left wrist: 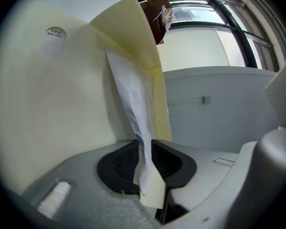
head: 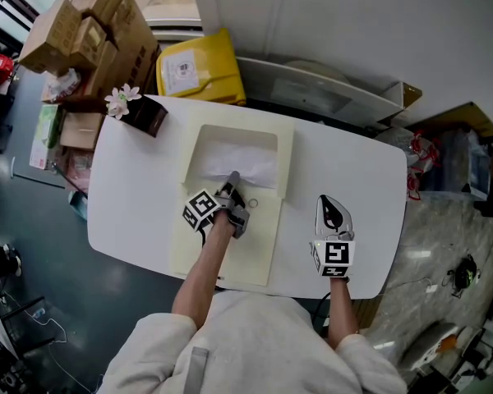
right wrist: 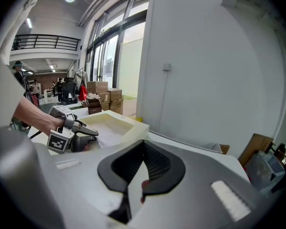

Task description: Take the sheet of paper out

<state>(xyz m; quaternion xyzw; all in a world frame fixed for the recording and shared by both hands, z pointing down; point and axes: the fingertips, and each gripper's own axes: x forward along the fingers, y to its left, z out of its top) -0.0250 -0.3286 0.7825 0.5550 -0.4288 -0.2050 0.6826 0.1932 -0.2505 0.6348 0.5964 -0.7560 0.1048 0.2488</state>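
An open cream box file (head: 200, 140) lies on the white table (head: 353, 158), its lid flat toward me. A crumpled white sheet of paper (head: 245, 164) lies in its tray. My left gripper (head: 232, 179) reaches into the tray's near edge. In the left gripper view its jaws (left wrist: 144, 149) are shut on the sheet's (left wrist: 132, 104) lower edge, with a cream strip of the file pinched alongside. My right gripper (head: 333, 208) rests on the table to the right of the file, jaws (right wrist: 140, 166) shut with nothing between them. From there I also see the left gripper (right wrist: 91, 133) at the file (right wrist: 128, 122).
A dark box with a white flower (head: 138, 110) stands at the table's far left corner. A yellow package (head: 199, 68) and stacked cardboard boxes (head: 90, 23) sit beyond it. A white wall runs behind the table, and clutter lies on the floor at right.
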